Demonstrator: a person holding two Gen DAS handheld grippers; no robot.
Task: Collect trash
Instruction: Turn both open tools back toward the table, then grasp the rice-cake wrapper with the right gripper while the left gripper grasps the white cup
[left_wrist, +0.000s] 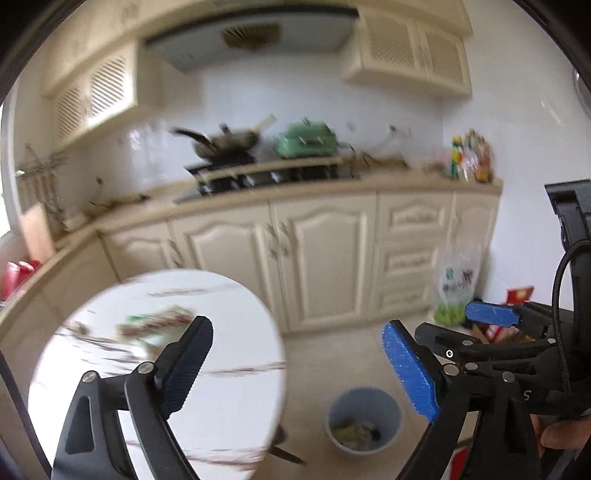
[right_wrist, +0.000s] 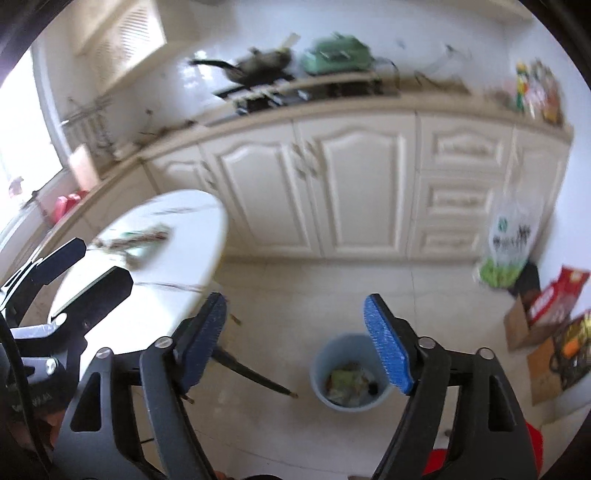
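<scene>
- Where the round white tabletop (right_wrist: 155, 258) stands, a trash wrapper (right_wrist: 140, 236) lies on it.
- Blue bin (right_wrist: 349, 373) on floor, holding trash.
- Left gripper (left_wrist: 295, 373) and right gripper (right_wrist: 295, 343): jaws wide apart, empty.

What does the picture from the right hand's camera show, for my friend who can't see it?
The right hand-held gripper is open and empty above a blue trash bin with scraps inside, standing on a tiled kitchen floor. To its left, a round white table still holds litter, with cream cabinets behind.
</scene>
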